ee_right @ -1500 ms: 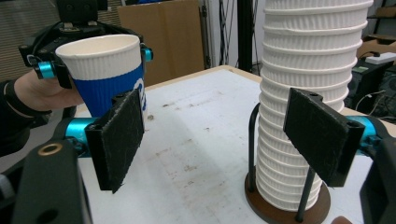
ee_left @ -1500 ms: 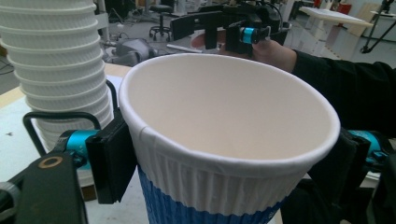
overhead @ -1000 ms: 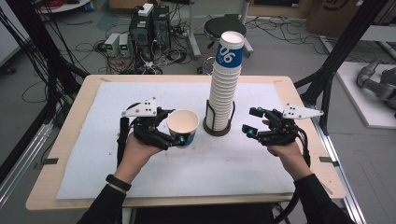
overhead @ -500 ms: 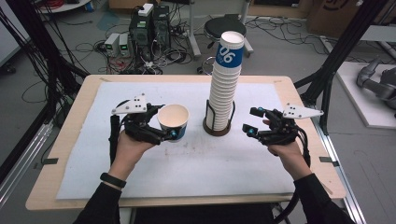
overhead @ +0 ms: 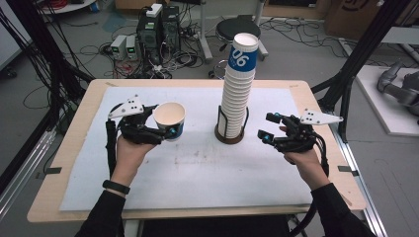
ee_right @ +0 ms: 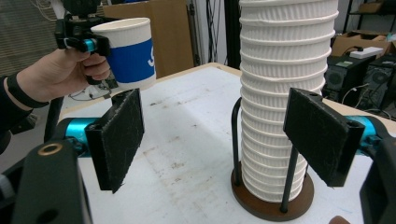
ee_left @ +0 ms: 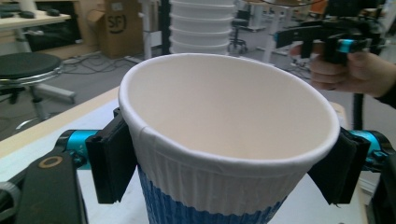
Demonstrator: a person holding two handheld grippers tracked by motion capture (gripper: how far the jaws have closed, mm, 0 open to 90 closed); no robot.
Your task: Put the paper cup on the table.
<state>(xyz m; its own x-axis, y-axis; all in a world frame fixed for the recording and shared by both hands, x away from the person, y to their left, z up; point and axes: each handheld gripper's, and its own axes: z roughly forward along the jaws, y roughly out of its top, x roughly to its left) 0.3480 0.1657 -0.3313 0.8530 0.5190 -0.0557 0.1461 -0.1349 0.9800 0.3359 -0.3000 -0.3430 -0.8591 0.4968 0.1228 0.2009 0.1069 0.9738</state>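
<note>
Gripping a blue-and-white paper cup [overhead: 169,120] left of centre frame, left gripper [overhead: 148,129] pinching its sides; right gripper [overhead: 267,127] spread wide, right of the stacked cups [overhead: 237,94].

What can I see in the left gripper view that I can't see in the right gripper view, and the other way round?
Left gripper view alone: the inside of the held cup, empty and white, pinched between the left gripper pads. Right gripper view alone: the brown base and black posts of the holder under the cup stack, the cup's blue band, and the right gripper standing open. Both: the cup, the stack, the white table cover.
</note>
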